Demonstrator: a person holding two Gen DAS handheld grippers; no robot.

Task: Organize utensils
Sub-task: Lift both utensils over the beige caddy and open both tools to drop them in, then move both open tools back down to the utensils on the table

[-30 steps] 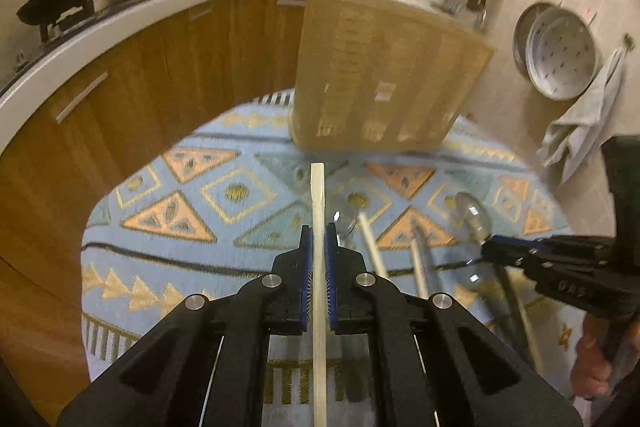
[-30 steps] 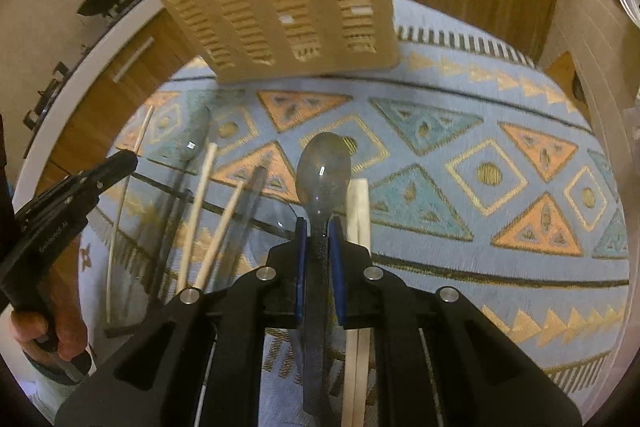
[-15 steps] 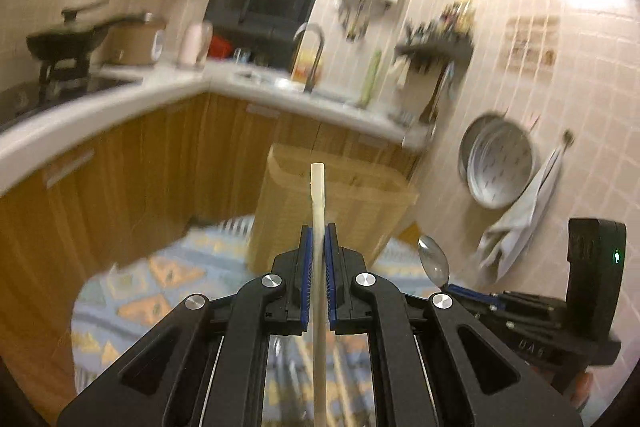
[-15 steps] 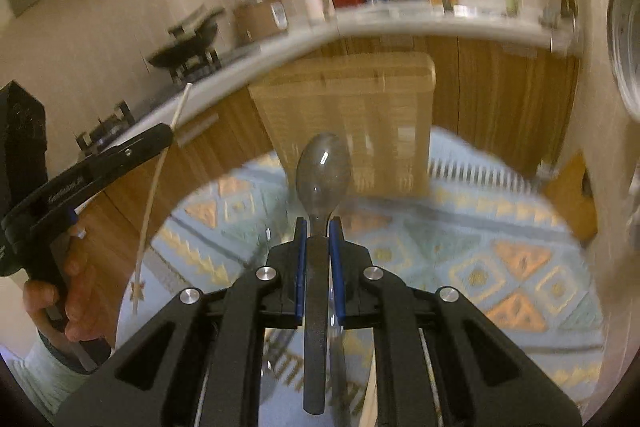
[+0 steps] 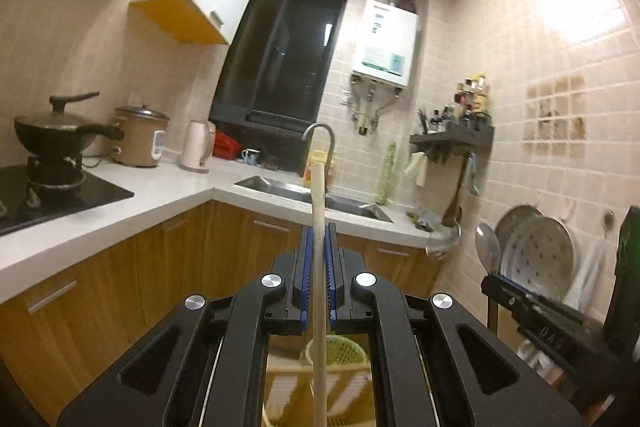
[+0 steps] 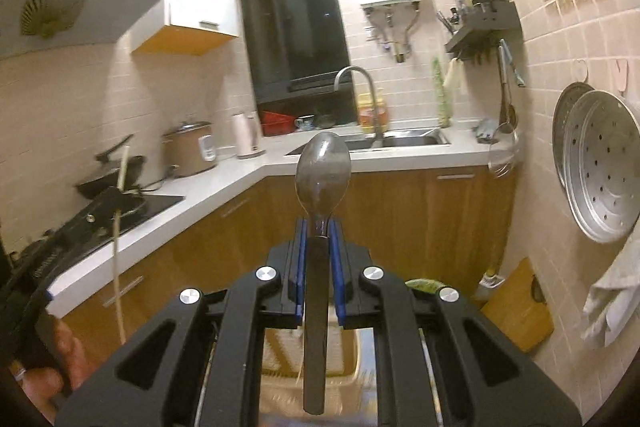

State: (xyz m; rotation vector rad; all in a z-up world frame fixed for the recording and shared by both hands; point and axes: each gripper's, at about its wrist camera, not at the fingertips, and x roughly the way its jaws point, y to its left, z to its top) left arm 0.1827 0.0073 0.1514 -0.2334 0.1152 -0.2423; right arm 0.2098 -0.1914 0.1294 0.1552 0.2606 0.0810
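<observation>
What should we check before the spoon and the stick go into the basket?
1. Left hand-held gripper shut on the wooden chopstick: ok.
2. Right hand-held gripper shut on the metal spoon: ok.
3. Chopstick upright, tip pointing up: ok.
4. Spoon upright, bowl on top, handle hanging down: ok.
5. Slatted basket below both grippers: ok, it shows between the arms in both wrist views.
6. Utensil ends lined up over the right basket compartment: cannot tell, the gripper bodies hide most of the basket.
</observation>
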